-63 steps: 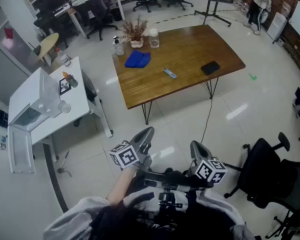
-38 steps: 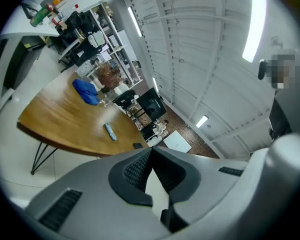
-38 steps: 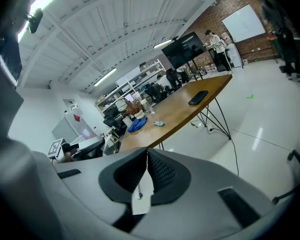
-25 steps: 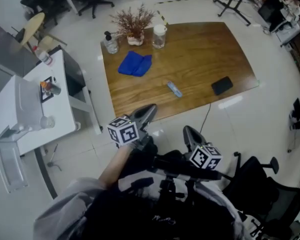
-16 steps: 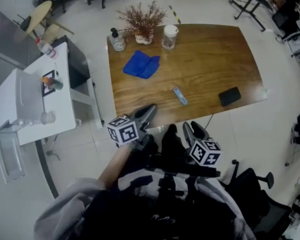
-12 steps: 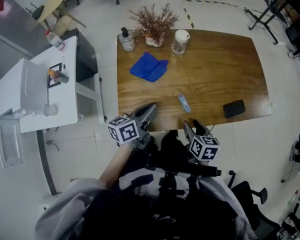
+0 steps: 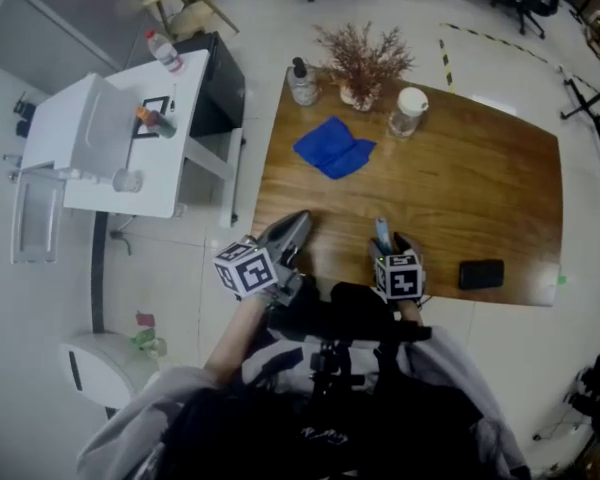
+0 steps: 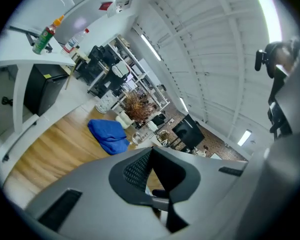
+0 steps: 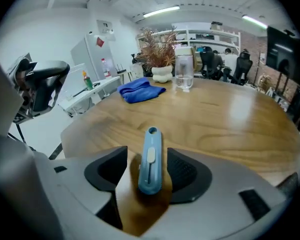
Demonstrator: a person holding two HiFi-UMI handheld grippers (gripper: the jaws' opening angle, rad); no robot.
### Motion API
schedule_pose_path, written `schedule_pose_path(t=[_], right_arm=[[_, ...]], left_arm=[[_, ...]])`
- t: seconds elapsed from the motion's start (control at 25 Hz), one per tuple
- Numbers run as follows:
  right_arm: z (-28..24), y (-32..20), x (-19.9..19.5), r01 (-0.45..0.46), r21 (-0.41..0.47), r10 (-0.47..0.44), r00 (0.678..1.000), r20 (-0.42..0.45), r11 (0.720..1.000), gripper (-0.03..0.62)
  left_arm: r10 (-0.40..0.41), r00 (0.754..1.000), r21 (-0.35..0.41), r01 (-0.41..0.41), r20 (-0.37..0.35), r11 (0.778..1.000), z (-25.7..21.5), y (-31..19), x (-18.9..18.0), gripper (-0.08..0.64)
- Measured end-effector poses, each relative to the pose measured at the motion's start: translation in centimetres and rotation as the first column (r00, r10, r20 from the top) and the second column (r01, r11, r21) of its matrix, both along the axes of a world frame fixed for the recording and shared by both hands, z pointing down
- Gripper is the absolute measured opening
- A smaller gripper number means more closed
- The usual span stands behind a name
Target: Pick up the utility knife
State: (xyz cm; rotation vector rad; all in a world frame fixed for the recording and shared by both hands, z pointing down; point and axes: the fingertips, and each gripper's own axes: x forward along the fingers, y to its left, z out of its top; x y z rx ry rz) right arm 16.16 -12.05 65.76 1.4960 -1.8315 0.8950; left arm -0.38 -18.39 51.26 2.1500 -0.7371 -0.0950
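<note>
The utility knife [image 9: 150,159] is light blue with a pale slider and lies flat on the wooden table [image 9: 230,119]. My right gripper [image 9: 149,170] points down over it, its jaws opening, one dark pad on each side of the knife and neither pressing on it. In the head view the knife [image 7: 382,232] pokes out just beyond my right gripper [image 7: 390,244], near the table's [image 7: 480,198] front edge. My left gripper [image 7: 296,222] hovers at the same edge, further left, with its jaws shut and nothing in them; its own view shows the pads [image 8: 140,168] meeting.
A blue cloth [image 7: 334,148], a soap bottle [image 7: 302,82], a dried plant in a pot [image 7: 363,63] and a glass jar [image 7: 407,111] sit toward the table's far side. A flat black object [image 7: 480,273] lies to the knife's right. A white side table [image 7: 110,158] stands left.
The person has walked up to the table. My right gripper has swung forward and down over the knife and its jaws have spread. My left gripper has come up to the table's edge.
</note>
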Motion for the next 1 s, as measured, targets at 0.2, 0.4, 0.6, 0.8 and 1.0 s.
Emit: schedule_pose_path(t=[0.2,0.4,0.6,0.8,1.0], right_arm=[[0.8,-1.0,-0.5,0.104,0.026,-0.101,0.99,-0.096,0.994,0.256],[0.7,-1.2,-0.5,0.134,0.037,-0.13,0.987,-0.098,0.99,0.217],[0.6,-1.5,0.1,0.098,-0.006,-0.098,0.993,-0.066,0.995,0.152],[-1.2,-1.1,0.6,-0.062,-0.006,0.062,0.987,0.147,0.998,0.15],[-6.6,-1.2,1.1,-0.138,0.117,0.104,0.961,0.256,0.983,0.149]], left_arm=[[-0.122,0.992,0.003,0.122,0.01,0.992,0.1,-0.1,-3.0,0.008],[-0.188,0.982,-0.006,0.188,0.029,0.982,0.1,0.0,-4.9,0.008],[-0.167,0.986,-0.007,0.167,0.013,0.986,0.1,0.5,-4.2,0.008],[-0.121,0.993,0.002,0.121,-0.001,0.993,-0.4,0.9,-3.1,0.008],[-0.092,0.996,0.014,0.092,-0.016,0.996,-0.4,1.2,-2.7,0.008]])
